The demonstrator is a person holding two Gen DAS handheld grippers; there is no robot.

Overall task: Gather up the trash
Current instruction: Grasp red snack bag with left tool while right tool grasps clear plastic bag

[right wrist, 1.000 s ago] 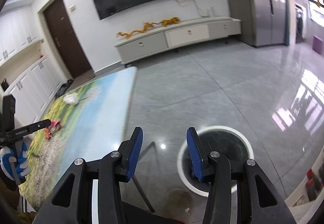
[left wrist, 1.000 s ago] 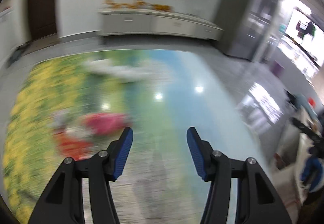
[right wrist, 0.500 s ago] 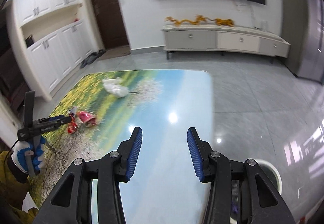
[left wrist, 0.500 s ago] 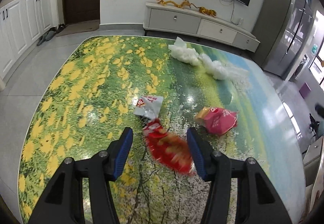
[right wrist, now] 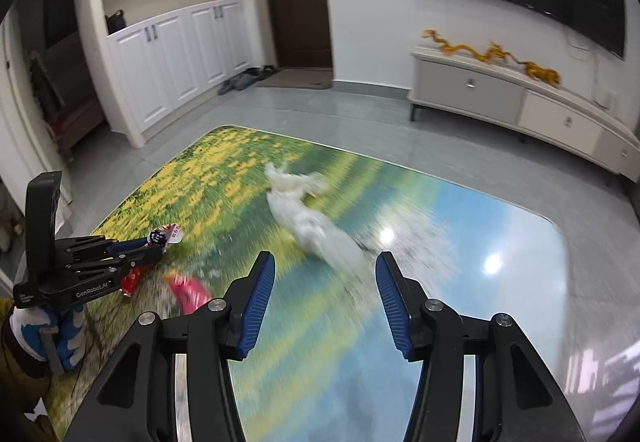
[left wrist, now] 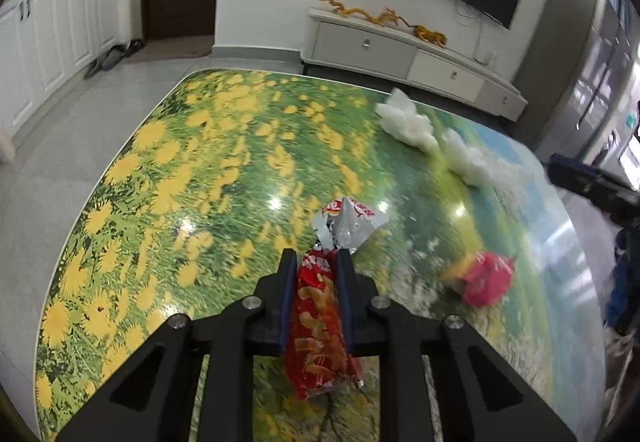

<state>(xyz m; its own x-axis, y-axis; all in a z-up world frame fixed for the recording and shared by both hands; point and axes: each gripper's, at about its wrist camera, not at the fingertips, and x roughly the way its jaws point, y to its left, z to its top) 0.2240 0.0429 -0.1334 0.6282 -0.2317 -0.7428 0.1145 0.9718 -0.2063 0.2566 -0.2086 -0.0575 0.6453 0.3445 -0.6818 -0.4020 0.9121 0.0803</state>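
A living-room table printed with yellow flowers and sky, 4 pieces of litter on it. At far left, the left gripper is closing on the red snack wrapper, which sits squarely between its 2 blue pads with both already pressing its sides; the wrapper's long axis runs straight back along the fingers toward the camera, and its torn silver end pokes out just beyond the fingertips. The same grip shows from the side in the right wrist view, where the left gripper reaches in low over the table's near-left corner.

Next along, the pink wrapper lies loose on the table, ahead and to the right of the left gripper. From the other side it lies ahead and to the left of the right gripper, with the pink wrapper near that gripper's left finger, so it looks about as near to either hand.

Further right, the right gripper's jaws are opening with nothing between them. Directly ahead of it, between the lines of its 2 fingers but farther off, lie the white crumpled tissues, blurred, their long axis running away and slightly left. By this reading the right hand is much the nearer to the tissues.
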